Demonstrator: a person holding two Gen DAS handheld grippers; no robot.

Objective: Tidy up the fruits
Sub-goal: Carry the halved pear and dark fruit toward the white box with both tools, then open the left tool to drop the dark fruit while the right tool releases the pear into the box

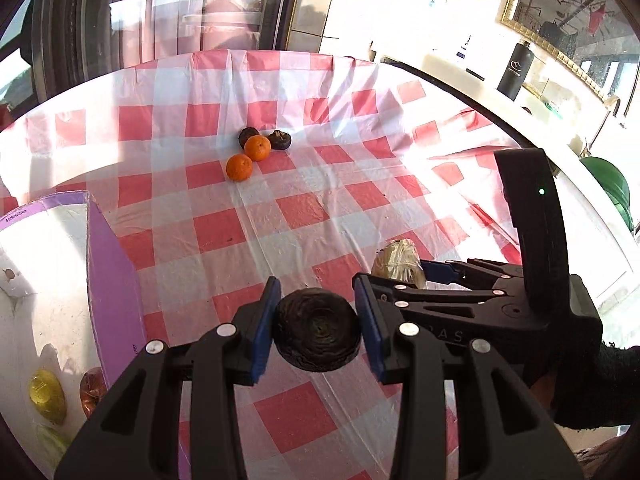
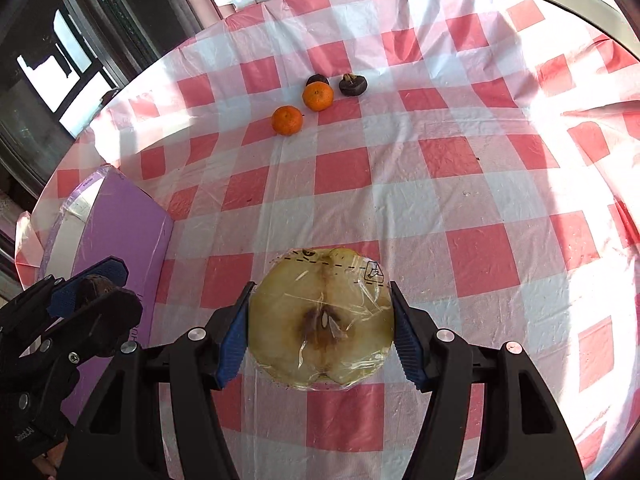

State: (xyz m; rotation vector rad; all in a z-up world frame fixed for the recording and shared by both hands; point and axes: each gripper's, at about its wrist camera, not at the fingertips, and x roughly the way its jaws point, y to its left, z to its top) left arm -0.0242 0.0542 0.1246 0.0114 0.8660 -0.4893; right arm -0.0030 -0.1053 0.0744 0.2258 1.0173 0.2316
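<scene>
My left gripper (image 1: pixel 316 330) is shut on a dark wrinkled round fruit (image 1: pixel 316 328), held above the checked tablecloth. My right gripper (image 2: pixel 320 324) is shut on a cut apple half wrapped in clear film (image 2: pixel 320 320), cut face toward the camera. In the left wrist view the right gripper (image 1: pixel 400 280) and its wrapped apple half (image 1: pixel 398 264) show at the right. In the right wrist view the left gripper (image 2: pixel 92 288) sits at the lower left with its dark fruit (image 2: pixel 96 284). Far across the table lie two oranges (image 2: pixel 286 120) (image 2: pixel 317 96) and two dark fruits (image 2: pixel 353 85) (image 2: pixel 317 79).
A purple-edged white box (image 1: pixel 108 280) stands at the left, holding a yellow wrapped item (image 1: pixel 46 394) and a reddish one (image 1: pixel 92 392). The round table (image 2: pixel 460 208) wears a red-and-white checked cloth. A black bottle (image 1: pixel 515 72) and a green object (image 1: pixel 608 184) stand beyond its right edge.
</scene>
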